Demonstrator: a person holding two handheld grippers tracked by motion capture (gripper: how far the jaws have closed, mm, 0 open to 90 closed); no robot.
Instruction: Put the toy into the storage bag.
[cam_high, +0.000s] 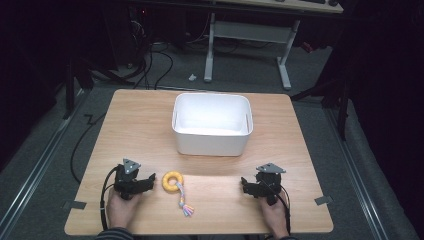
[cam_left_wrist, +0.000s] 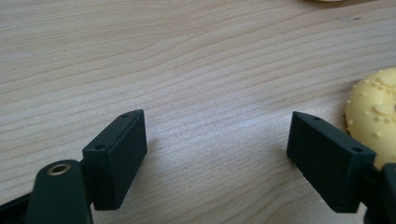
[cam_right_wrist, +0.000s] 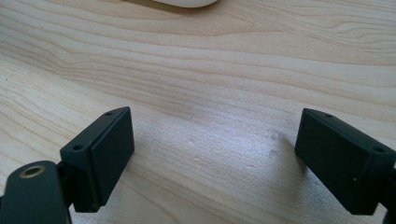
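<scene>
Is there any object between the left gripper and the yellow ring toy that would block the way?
No. The left gripper stands open beside the yellow ring toy, with bare wooden table between them. In the left gripper view the ring lies just past one jaw, nothing in front.

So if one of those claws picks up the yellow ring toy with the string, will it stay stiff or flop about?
The yellow ring looks like moulded rubber with raised bumps, so it probably keeps its shape and grips well. Its rope tail lies crooked on the table, so it would likely dangle. It seems light.
</scene>
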